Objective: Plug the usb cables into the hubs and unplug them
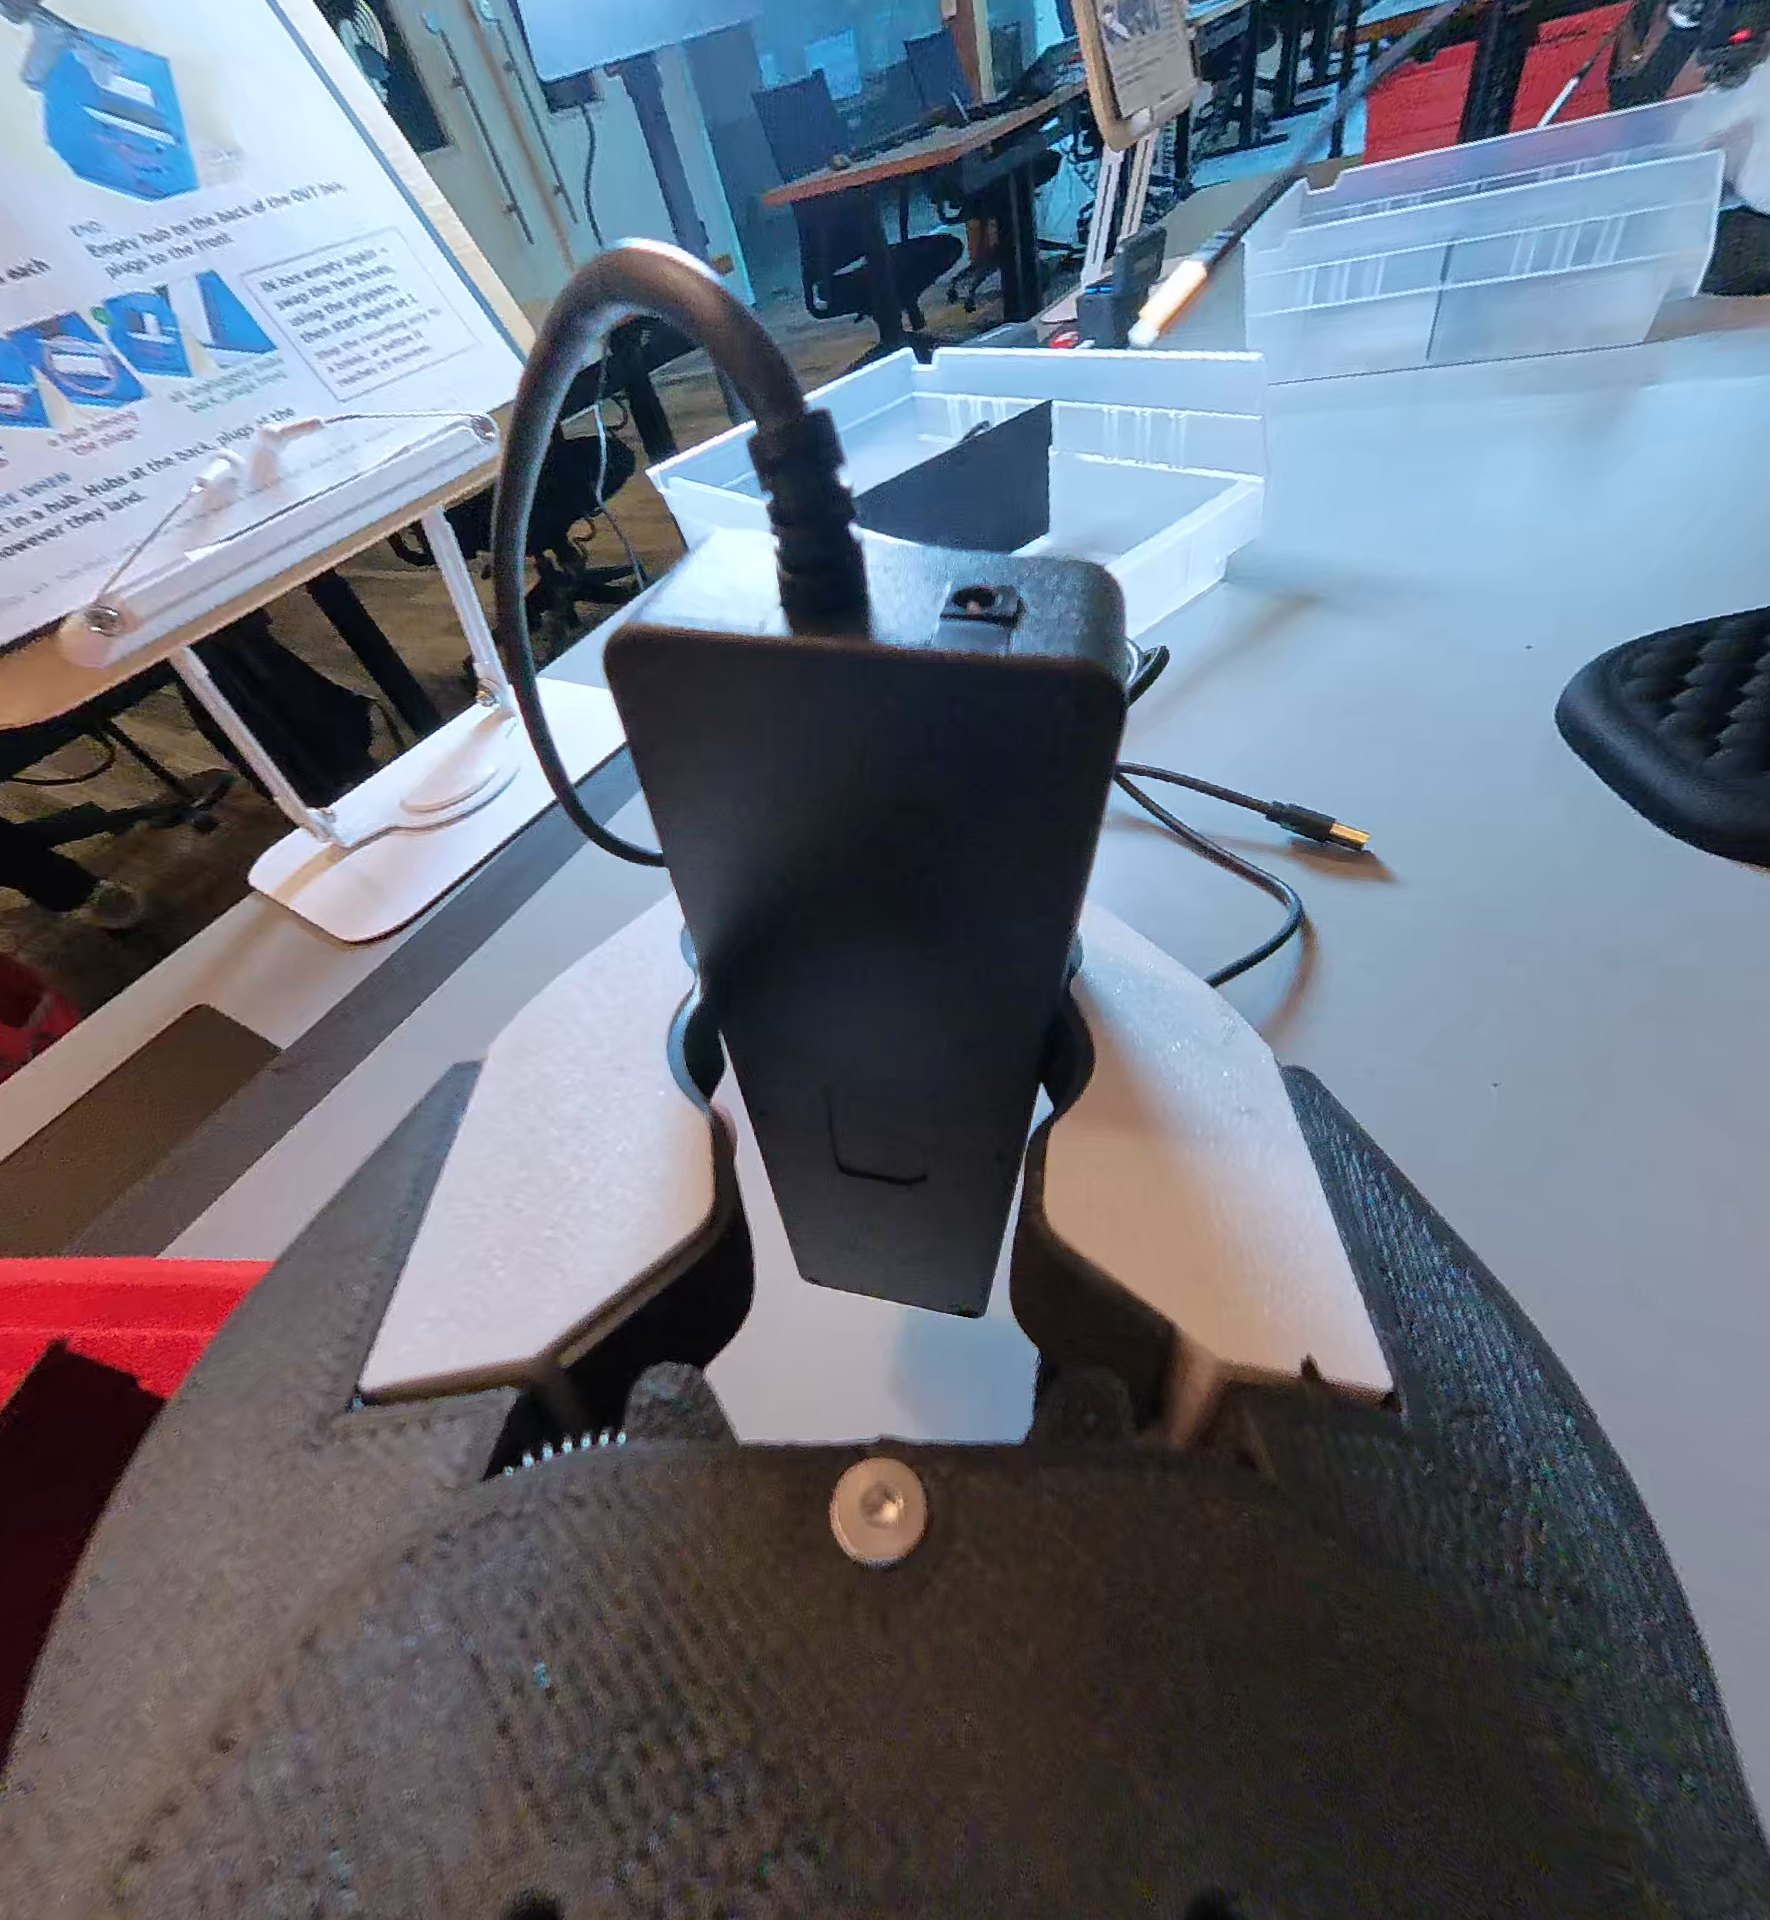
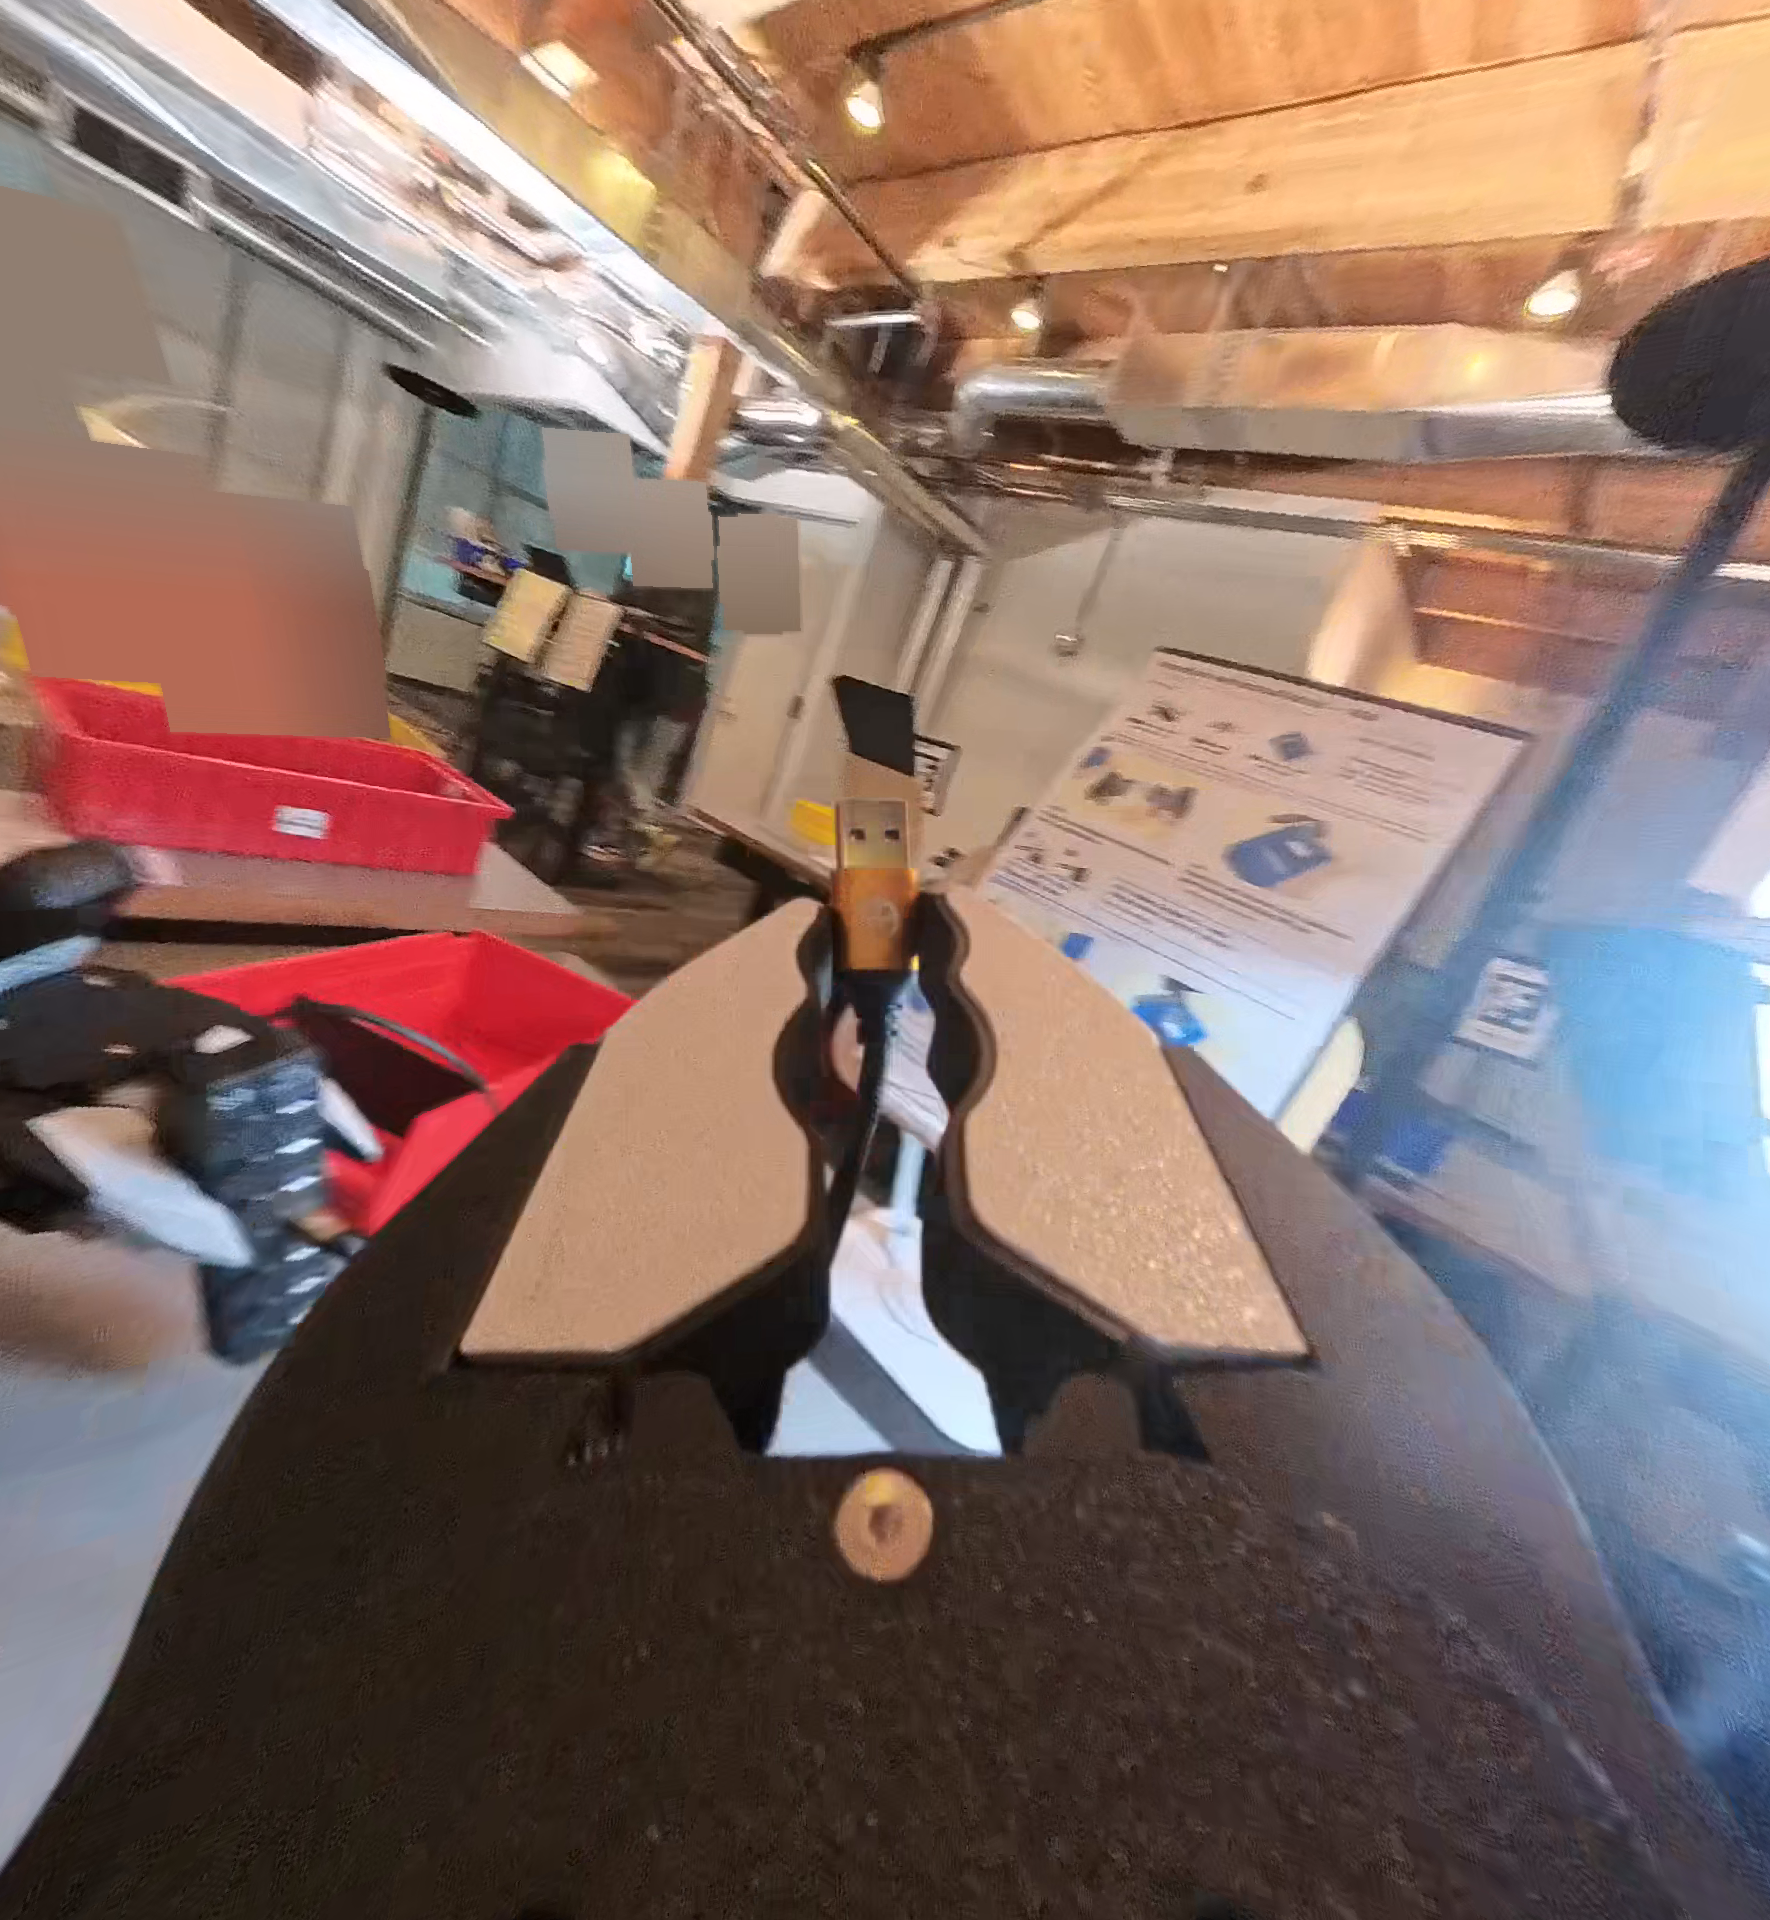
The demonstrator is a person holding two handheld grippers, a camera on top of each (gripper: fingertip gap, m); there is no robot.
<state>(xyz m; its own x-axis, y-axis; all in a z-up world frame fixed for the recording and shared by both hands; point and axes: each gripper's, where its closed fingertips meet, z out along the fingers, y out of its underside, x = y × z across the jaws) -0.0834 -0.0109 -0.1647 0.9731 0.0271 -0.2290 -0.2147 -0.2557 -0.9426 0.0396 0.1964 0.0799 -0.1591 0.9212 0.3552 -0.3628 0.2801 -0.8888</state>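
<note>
Hub [image 1: 876,914], black, is clamped in the left gripper [image 1: 879,1023] above the grey desk [image 1: 1535,1091], its cable [image 1: 590,436] looping from the far end. Beyond the hub lie a loose plug [image 1: 1322,826] and a clear tray [image 1: 974,457]. The right gripper [image 2: 873,925] pinches an orange USB plug [image 2: 873,883], raised off the desk.

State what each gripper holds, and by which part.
Left gripper: black hub, by its lower sides. Right gripper: USB cable, by its orange plug housing.
</note>
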